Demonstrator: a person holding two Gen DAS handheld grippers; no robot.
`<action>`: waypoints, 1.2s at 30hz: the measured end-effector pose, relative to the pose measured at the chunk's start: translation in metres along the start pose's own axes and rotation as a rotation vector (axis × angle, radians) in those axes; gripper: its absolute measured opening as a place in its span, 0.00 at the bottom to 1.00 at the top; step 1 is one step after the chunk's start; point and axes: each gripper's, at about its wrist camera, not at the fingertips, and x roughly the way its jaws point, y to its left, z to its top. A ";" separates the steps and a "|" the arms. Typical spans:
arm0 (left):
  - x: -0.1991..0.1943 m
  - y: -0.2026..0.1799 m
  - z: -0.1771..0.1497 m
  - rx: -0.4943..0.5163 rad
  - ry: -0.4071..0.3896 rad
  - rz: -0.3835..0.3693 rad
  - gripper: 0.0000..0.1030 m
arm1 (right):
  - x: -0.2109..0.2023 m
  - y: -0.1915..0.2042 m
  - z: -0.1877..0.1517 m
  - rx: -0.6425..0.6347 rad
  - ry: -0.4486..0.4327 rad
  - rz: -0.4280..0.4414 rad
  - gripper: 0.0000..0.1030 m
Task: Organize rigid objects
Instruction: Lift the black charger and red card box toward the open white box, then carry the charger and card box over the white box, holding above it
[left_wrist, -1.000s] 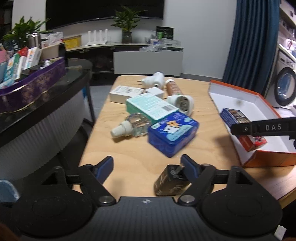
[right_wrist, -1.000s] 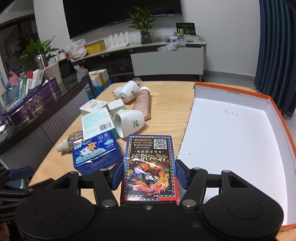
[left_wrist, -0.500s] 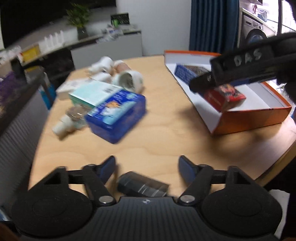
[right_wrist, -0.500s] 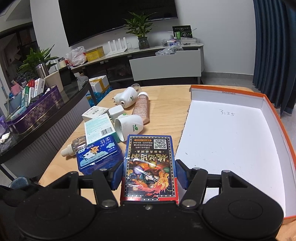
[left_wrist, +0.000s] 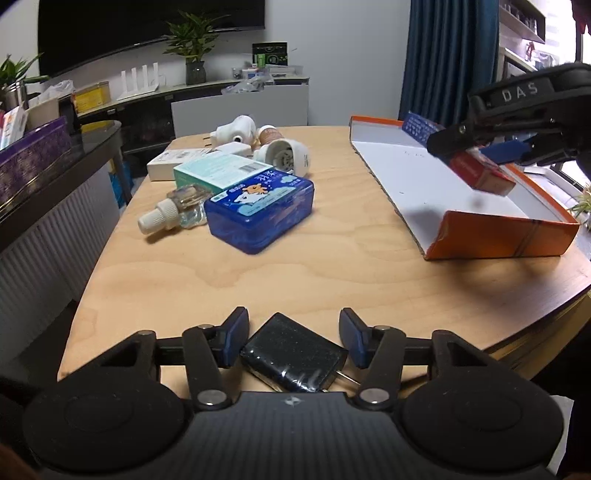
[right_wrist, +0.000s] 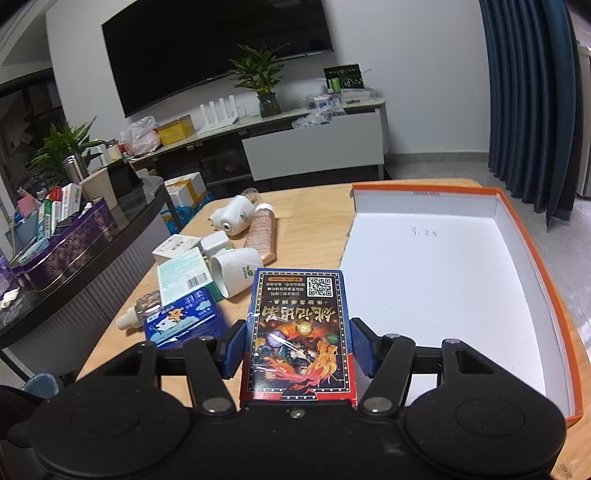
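Note:
My right gripper (right_wrist: 298, 338) is shut on a blue and red card box (right_wrist: 299, 332) and holds it above the near left part of the orange-walled white box (right_wrist: 436, 280); it also shows in the left wrist view (left_wrist: 491, 155), over that box (left_wrist: 495, 230). My left gripper (left_wrist: 293, 338) is open, its fingers on either side of a black plug adapter (left_wrist: 295, 354) that lies on the wooden table (left_wrist: 314, 266) near its front edge. The left pad touches the adapter's corner.
A blue tin (left_wrist: 258, 210), a clear bottle with a white cap (left_wrist: 173, 210), a teal carton (left_wrist: 221, 171), white plug-in devices (left_wrist: 284, 155) and a brown tube (right_wrist: 262, 236) lie in a cluster left of the box. A dark counter (right_wrist: 92, 251) stands to the left.
My left gripper swung right and came to straddle the black adapter, which now lies between its fingers. My right gripper rose a little with the card box still in it.

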 end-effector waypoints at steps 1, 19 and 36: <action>-0.004 -0.001 -0.002 -0.001 -0.004 -0.004 0.53 | -0.002 0.000 0.001 -0.001 -0.005 0.002 0.69; -0.020 0.004 0.013 -0.015 -0.047 -0.055 0.94 | -0.011 -0.013 -0.001 0.032 -0.026 0.000 0.69; 0.001 -0.013 0.042 0.007 -0.024 -0.056 0.59 | -0.019 -0.016 0.007 0.034 -0.053 0.004 0.69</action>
